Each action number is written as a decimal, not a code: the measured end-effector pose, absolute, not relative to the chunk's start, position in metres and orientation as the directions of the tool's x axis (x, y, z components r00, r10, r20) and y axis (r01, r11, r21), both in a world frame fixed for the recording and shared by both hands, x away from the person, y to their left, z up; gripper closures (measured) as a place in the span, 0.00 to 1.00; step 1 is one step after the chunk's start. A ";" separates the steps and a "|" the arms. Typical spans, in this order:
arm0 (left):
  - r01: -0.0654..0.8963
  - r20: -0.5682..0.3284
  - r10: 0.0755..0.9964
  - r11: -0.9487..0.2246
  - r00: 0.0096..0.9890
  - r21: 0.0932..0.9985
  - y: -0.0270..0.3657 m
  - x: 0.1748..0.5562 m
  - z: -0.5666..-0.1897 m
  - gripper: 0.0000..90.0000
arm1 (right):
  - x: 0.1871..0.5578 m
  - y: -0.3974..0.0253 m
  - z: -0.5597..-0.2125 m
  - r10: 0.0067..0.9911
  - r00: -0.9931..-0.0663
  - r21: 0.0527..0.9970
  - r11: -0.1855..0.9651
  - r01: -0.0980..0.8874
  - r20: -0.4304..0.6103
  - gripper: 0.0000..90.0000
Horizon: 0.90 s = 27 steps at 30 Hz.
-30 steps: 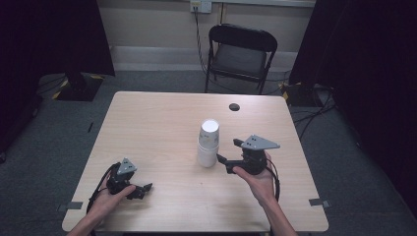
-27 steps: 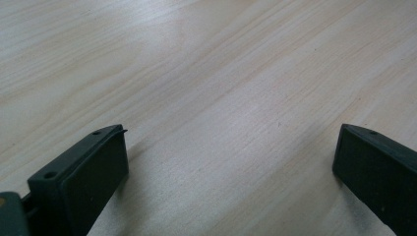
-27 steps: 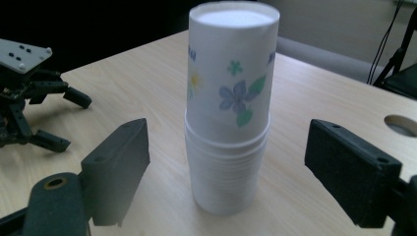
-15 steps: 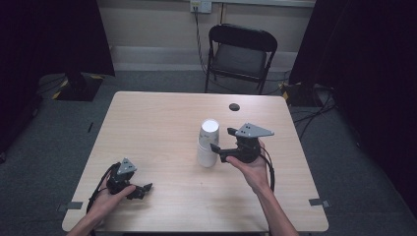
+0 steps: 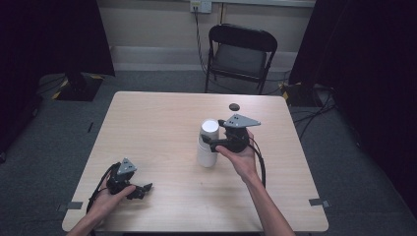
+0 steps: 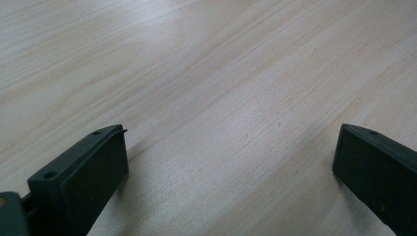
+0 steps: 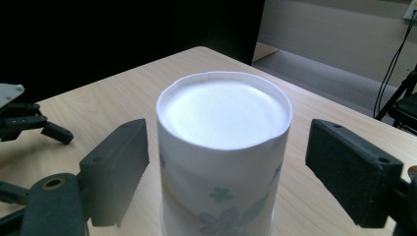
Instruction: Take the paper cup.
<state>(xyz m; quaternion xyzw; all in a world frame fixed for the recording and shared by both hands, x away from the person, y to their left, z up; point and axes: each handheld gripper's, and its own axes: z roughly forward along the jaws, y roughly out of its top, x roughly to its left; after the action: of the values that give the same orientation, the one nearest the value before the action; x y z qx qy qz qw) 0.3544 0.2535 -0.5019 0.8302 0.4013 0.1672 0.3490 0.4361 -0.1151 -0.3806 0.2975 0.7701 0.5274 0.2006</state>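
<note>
A stack of upturned paper cups (image 5: 208, 143), white with a flower print, is standing just right of the frame's centre on the wooden table (image 5: 157, 123). The right gripper (image 5: 209, 140) is straddling its top, jaws spread wide on either side without touching. At lower left the left gripper (image 5: 142, 189) is resting low over bare wood, jaws also gaping, while a small black disc (image 5: 234, 106) is lying near the far edge.

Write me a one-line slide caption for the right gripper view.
Open right hand-held gripper brackets the top of an upside-down stack of floral paper cups on the wooden table.
</note>
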 end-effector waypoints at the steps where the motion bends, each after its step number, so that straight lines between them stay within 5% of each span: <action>1: 0.550 -0.002 0.783 -0.435 0.622 0.713 0.254 0.354 -0.502 0.00 | 0.438 -0.115 -0.382 0.669 -0.743 0.933 0.259 0.248 0.011 0.18; 27: 0.549 -0.002 0.783 -0.435 0.622 0.713 0.254 0.354 -0.502 0.00 | 0.447 -0.107 -0.393 0.638 -0.769 0.931 0.259 0.257 0.035 0.35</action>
<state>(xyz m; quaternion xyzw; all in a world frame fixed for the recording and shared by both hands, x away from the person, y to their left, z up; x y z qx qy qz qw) 0.3544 0.2535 -0.5019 0.8304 0.4010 0.1672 0.3487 0.4466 -0.1068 -0.3929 0.2894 0.7732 0.5356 0.1776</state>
